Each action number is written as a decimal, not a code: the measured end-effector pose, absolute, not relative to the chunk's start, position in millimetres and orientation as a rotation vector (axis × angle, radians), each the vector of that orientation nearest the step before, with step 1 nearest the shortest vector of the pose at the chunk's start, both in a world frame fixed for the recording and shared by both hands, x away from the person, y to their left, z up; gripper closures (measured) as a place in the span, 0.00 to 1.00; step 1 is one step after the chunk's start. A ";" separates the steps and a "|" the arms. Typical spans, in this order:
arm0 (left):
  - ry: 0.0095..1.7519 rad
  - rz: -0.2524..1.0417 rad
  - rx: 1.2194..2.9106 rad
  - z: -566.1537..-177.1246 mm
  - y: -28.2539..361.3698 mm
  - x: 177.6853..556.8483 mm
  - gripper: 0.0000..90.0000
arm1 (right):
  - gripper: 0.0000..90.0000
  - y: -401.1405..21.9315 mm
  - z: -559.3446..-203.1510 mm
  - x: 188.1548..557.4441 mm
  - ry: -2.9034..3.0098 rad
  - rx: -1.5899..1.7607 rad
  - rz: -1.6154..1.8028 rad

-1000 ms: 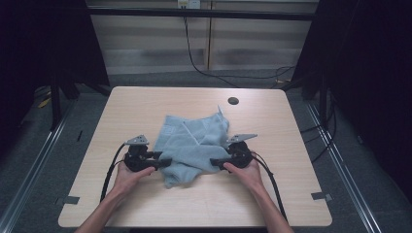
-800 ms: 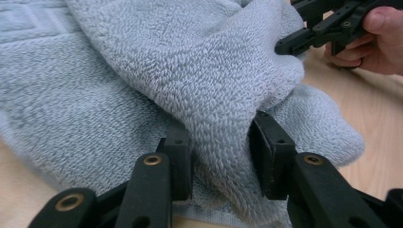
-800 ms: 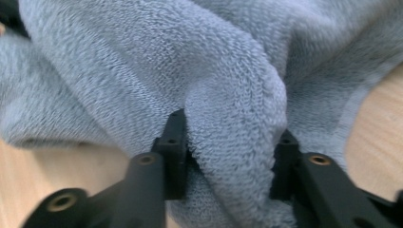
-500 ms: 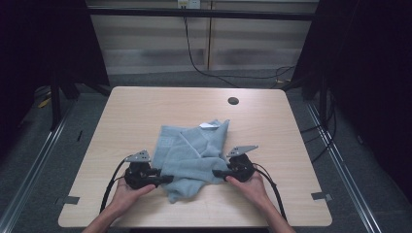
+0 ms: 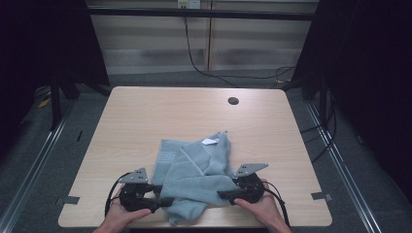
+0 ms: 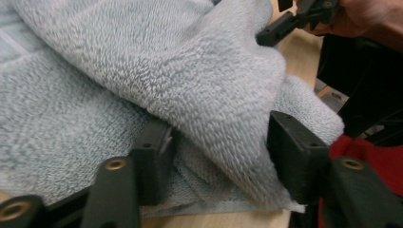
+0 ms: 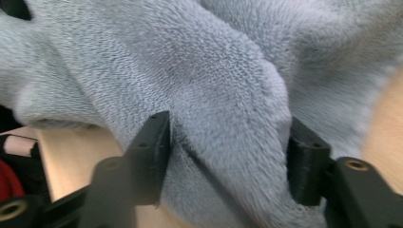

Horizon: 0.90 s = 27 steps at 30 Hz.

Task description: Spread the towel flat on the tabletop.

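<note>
A crumpled light grey-blue towel (image 5: 197, 179) lies near the front edge of the wooden table (image 5: 145, 121), with a white label (image 5: 210, 141) at its far side. My left gripper (image 5: 165, 200) is at the towel's front left edge. In the left gripper view its jaws (image 6: 221, 152) stand wide around a loose fold of the towel (image 6: 142, 71); they have just been opening. My right gripper (image 5: 223, 195) is at the front right edge. Its jaws (image 7: 228, 142) have also just been opening, and towel pile (image 7: 214, 57) bulges between them.
A round cable hole (image 5: 233, 101) sits at the table's far right. Bare tabletop stretches behind and to both sides of the towel. The table's front edge lies just under both hands. Dark floor and rails surround the table.
Both hands have come toward the front edge, dragging the towel with them. The towel has bunched up closer to the person.
</note>
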<state>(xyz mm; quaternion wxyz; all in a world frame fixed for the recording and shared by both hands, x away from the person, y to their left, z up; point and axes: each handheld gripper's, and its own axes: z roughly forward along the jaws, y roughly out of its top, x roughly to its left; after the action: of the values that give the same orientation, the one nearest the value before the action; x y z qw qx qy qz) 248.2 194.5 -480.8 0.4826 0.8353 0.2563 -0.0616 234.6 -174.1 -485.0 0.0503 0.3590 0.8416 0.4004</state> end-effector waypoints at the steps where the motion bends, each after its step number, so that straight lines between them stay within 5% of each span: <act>1: 0.632 -0.145 2.024 -478.5 195.3 249.4 0.43 | 0.40 -176.0 -481.4 233.9 2.545 1.091 1.249; 9: 0.610 -0.097 1.967 -459.1 195.5 268.2 0.37 | 0.38 -193.3 -444.0 257.0 2.383 1.099 1.352; 22: 0.872 -0.083 1.963 -495.8 172.4 358.4 0.34 | 0.31 -155.3 -485.6 334.4 2.440 1.208 1.196; 27: 0.861 -0.122 1.980 -504.4 160.3 363.8 0.28 | 0.46 -145.5 -494.0 331.3 2.432 1.150 1.096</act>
<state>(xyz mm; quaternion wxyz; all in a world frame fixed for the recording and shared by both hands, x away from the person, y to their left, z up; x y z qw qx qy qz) 363.8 160.3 -504.4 0.4702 0.8080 0.3515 -0.0496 331.3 -145.5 -494.0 0.1179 0.3932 0.8313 0.3747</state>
